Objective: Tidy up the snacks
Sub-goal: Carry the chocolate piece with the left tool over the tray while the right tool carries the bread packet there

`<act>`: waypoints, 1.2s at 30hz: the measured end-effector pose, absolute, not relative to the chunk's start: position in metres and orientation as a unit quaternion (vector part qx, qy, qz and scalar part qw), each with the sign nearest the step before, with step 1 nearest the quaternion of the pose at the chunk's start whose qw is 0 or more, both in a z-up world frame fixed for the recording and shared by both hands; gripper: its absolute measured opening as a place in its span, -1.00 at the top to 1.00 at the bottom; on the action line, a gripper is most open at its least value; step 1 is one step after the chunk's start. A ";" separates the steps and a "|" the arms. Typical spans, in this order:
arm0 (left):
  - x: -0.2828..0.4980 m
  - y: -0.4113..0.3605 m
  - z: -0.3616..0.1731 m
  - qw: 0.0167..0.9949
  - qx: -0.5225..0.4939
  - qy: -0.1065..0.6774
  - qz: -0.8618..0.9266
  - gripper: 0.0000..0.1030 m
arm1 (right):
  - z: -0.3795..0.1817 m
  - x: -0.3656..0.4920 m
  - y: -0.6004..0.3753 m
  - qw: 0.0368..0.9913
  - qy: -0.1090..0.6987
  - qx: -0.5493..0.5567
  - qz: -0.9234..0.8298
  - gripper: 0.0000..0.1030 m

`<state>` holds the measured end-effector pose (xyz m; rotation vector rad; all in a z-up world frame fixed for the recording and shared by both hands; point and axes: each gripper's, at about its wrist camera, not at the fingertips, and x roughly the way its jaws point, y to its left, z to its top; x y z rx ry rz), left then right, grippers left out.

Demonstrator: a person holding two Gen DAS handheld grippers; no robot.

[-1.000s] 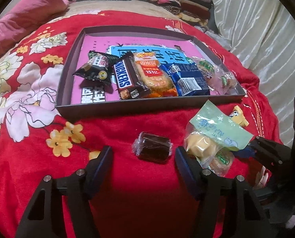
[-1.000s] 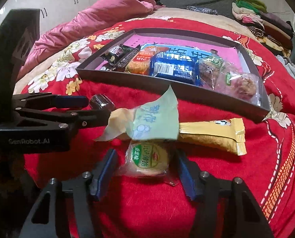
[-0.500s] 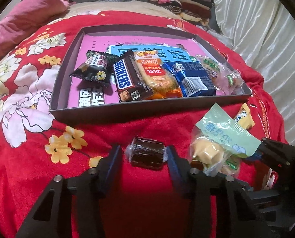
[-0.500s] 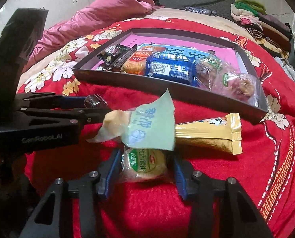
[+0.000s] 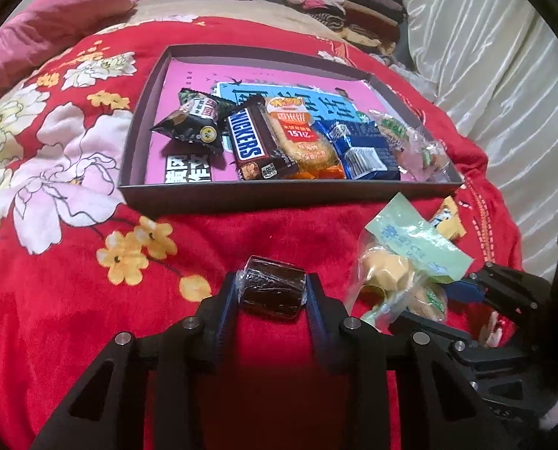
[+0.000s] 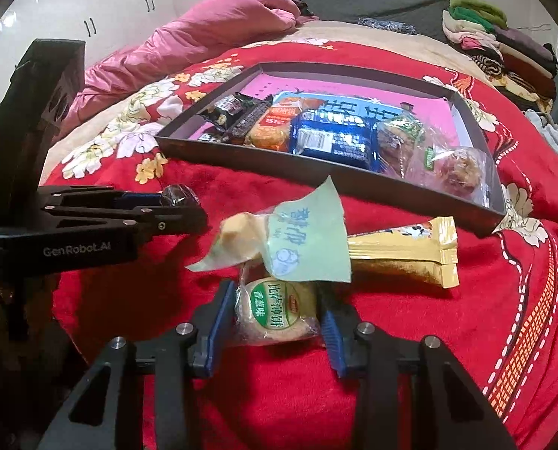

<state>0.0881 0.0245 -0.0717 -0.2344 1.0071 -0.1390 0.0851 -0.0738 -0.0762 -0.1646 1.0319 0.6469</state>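
Soft red blanket (image 5: pixel 72 318) gave no firm base, so any lift risked dragging fabric or tipping neighbours. Dark tray (image 5: pixel 279 195) already crowded along its near edge; 2 more drops could have landed on the Snickers bar (image 5: pixel 256 146) or slid off the rim. Right gripper (image 6: pixel 277 311), just closing, pinched the round green-label biscuit pack (image 6: pixel 275 309) near the blanket's front edge, under the pale-green bag (image 6: pixel 297 243); lifting might have dragged that bag along. Left gripper (image 5: pixel 272 292), also just closing, pinched the dark wrapped cake (image 5: pixel 272 292); slick film could have slipped.
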 end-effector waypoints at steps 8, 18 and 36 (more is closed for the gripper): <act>0.086 0.037 -0.062 0.867 -0.131 0.477 -0.062 0.29 | -0.061 0.081 -0.082 0.828 0.464 -0.059 0.309 0.15; 0.079 0.048 -0.040 0.880 -0.137 0.452 -0.053 0.29 | -0.042 0.082 -0.096 0.849 0.431 -0.034 0.302 0.15; 0.083 0.057 -0.017 0.897 -0.134 0.421 -0.035 0.29 | -0.026 0.100 -0.120 0.882 0.385 -0.006 0.274 0.15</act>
